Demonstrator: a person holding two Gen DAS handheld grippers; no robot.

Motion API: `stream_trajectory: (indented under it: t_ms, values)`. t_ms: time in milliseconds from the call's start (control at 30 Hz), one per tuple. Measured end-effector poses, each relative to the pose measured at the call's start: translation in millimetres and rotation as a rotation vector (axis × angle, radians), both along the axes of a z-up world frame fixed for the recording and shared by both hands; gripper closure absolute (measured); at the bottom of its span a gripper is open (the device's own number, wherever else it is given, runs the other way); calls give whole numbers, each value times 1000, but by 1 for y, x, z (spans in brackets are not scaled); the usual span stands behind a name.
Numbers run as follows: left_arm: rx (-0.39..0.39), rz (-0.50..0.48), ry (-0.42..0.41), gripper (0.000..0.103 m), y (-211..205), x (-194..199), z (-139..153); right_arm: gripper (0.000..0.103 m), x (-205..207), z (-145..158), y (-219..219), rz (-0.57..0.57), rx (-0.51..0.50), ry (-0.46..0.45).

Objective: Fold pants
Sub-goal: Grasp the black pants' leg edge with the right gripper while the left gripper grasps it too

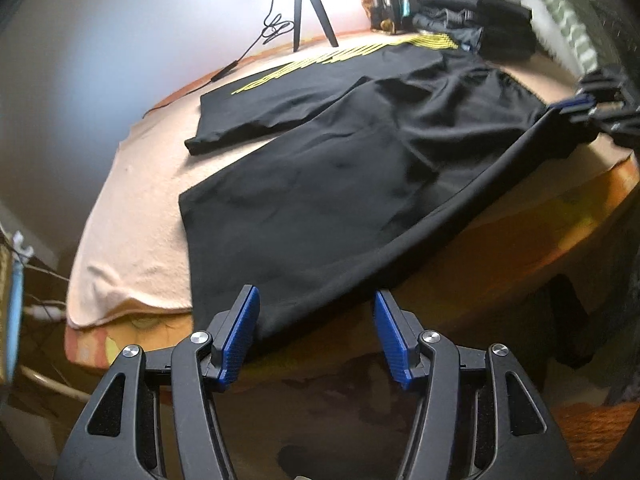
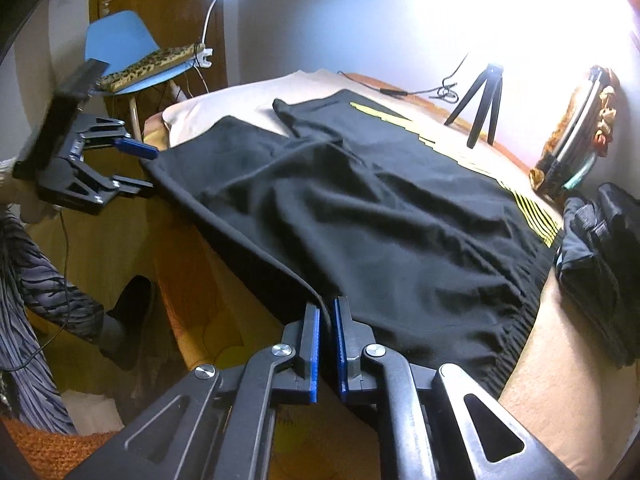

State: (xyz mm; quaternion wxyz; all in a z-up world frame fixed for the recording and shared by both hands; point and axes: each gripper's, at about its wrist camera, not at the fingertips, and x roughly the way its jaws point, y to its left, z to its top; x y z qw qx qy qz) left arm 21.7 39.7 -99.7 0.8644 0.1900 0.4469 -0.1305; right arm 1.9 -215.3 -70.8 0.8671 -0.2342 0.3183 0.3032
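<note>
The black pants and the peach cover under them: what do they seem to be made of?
The black pants look like a soft, matte knit fabric, perhaps jersey: they drape in loose wrinkles, and a ribbed waistband shows at one end. The peach cover looks like a fleecy or terry cloth: its surface is fuzzy and dull, without shine. The exact fibre of either cannot be told.

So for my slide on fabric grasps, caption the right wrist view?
Right gripper pinching the black pants' near edge while the left gripper waits open at the far end.
</note>
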Motion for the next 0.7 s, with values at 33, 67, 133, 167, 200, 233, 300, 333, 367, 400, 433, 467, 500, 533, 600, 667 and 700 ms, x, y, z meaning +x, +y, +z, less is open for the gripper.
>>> stream_trajectory:
  t_ms: [33, 67, 133, 167, 200, 233, 300, 333, 367, 400, 433, 467, 500, 533, 600, 667, 700]
  values:
    - [16, -1, -2, 46, 2, 2, -2, 98, 1, 1, -1, 0, 4, 1]
    - [25, 0, 0, 46, 4, 4, -5, 98, 2, 1, -1, 0, 5, 3]
    - [35, 10, 13, 47, 10, 7, -10, 98, 2, -1, -2, -2, 5, 6]
    - [31, 16, 18, 50, 13, 7, -11, 98, 2, -1, -3, -2, 8, 10]
    - [9, 20, 22, 54, 16, 8, -10, 98, 2, -1, -4, -1, 12, 13]
    - [6, 24, 27, 66, 18, 9, -10, 98, 2, -1, -4, -1, 15, 15]
    - [3, 23, 28, 80, 19, 10, -11, 98, 3, -2, -5, -1, 20, 17]
    - [-4, 21, 32, 90, 20, 10, -11, 98, 3, -2, -5, -1, 21, 18]
    - [-19, 21, 41, 95, 21, 11, -12, 98, 3, -2, -5, -1, 23, 20]
    - [-29, 20, 45, 96, 21, 11, -12, 98, 3, -2, -5, 0, 24, 21]
    - [-37, 20, 44, 99, 21, 11, -12, 98, 3, -3, -4, -1, 22, 22]
    - [-44, 18, 40, 100, 21, 11, -11, 98, 3, -4, -4, 0, 22, 24]
    - [-49, 17, 31, 100, 20, 11, -9, 98, 2, -5, -5, 1, 20, 28]
    - [-52, 17, 21, 101, 20, 10, -7, 98, 2, -7, -6, 0, 16, 32]
    - [-61, 22, 4, 101, 21, 11, -4, 97, 2, -12, -9, 1, 2, 45]
    - [-73, 35, -15, 102, 23, 13, 1, 82, 1, -18, -12, -5, -16, 46]
    - [-80, 38, -20, 102, 23, 13, 3, 76, 0, -21, -14, -10, -25, 45]
